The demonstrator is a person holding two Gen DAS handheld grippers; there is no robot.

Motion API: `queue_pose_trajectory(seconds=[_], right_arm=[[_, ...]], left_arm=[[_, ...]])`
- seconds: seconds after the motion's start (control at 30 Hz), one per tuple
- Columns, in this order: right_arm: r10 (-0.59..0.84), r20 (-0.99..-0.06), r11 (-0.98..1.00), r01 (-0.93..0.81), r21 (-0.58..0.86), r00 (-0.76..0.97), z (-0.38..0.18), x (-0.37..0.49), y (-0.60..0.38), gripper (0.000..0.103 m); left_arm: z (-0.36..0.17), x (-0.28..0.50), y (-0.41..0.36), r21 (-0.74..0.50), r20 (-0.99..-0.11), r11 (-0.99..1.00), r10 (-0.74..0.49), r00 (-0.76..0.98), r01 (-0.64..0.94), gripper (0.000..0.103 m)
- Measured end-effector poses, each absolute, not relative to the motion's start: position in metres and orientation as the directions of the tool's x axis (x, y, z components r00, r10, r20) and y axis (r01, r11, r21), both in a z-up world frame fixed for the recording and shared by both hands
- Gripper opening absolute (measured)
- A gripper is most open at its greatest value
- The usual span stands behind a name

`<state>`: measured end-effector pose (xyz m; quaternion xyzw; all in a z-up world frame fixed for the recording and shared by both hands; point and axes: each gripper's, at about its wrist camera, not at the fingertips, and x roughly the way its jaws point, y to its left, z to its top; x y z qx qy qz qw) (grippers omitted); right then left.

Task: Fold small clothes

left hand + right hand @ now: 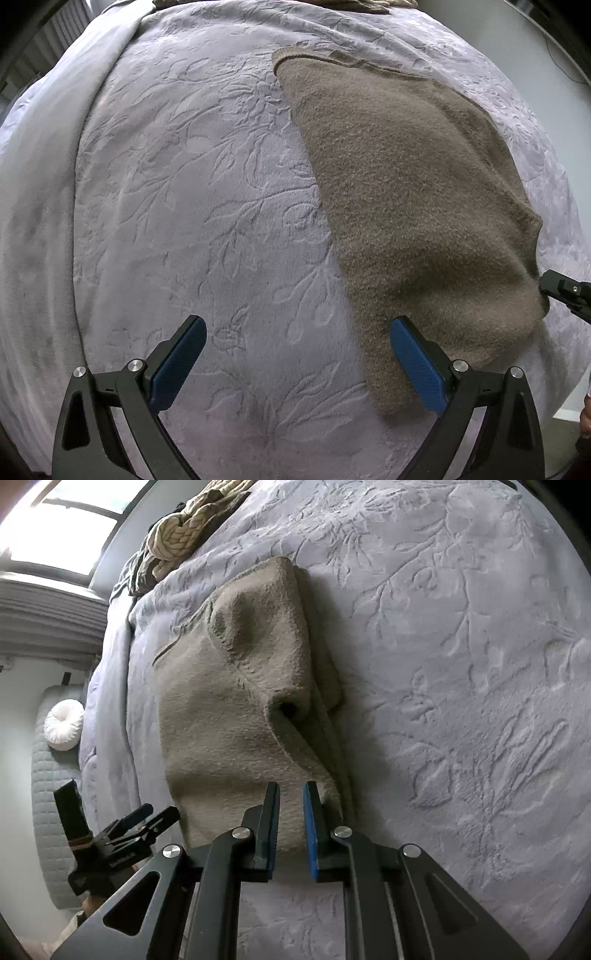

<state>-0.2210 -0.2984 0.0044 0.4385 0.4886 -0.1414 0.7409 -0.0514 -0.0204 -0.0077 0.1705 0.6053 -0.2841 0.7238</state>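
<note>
**Brown knit garment half-folded on embossed bedspread**

Lying across the right half of the left wrist view, a taupe fuzzy knit garment (413, 206), doubled over with a ribbed hem along its upper edge and a rounded fold at lower right; spread beneath it, a pale lilac plush bedspread (192, 206) embossed with leaf and flower patterns. Wide bare stretch of bedspread at centre and left of that frame; smooth grey sheet (48, 122) draped down the far left edge. Left gripper (297, 354) spread wide at the bottom of the frame, blue ribbed pads apart, right-hand pad just over the garment's near edge, nothing pinched.

In the right wrist view, right gripper (291, 812) at bottom centre, blue pads parted by a narrow gap over the garment's near edge (236, 716); cloth bunched into soft ridges with a dark tunnel-like fold at mid-frame; no clear pinch on the cloth. Open patterned bedspread filling the right side; a heap of cream and olive knitwear (177, 539) at upper left; a white round cushion (64, 724) on a quilted surface at far left.
</note>
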Motion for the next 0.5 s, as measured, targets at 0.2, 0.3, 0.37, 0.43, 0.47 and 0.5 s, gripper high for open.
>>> queue_pose_trajectory(seconds=[0.2,0.3,0.37,0.43,0.47,0.5], right_arm=[[0.214,-0.847,0.588,0.629,0.509,0.486,0.011,-0.213,-0.301,0.015],[0.214,-0.844,0.589,0.624,0.513,0.491,0.015,-0.211,-0.305,0.015],[0.216,-0.84,0.586,0.622,0.519,0.497,0.016,-0.211,-0.307,0.015],[0.212,-0.84,0.589,0.62,0.518,0.5,0.017,-0.209,-0.312,0.021],[0.205,-0.842,0.593,0.621,0.512,0.499,0.018,-0.208,-0.314,0.036],[0.198,-0.843,0.596,0.622,0.508,0.5,0.019,-0.206,-0.317,0.048]], left_arm=[[-0.007,-0.049,-0.022,-0.104,-0.972,0.777,-0.213,0.103,0.62,0.1],[-0.007,-0.048,-0.021,-0.109,-0.971,0.777,-0.215,0.1,0.62,0.1],[-0.005,-0.046,-0.021,-0.111,-0.971,0.779,-0.218,0.1,0.618,0.1],[-0.003,-0.043,-0.02,-0.119,-0.969,0.78,-0.227,0.101,0.614,0.1],[0.0,-0.041,-0.019,-0.127,-0.966,0.784,-0.237,0.105,0.608,0.1],[0.002,-0.038,-0.018,-0.138,-0.962,0.788,-0.251,0.108,0.599,0.1]])
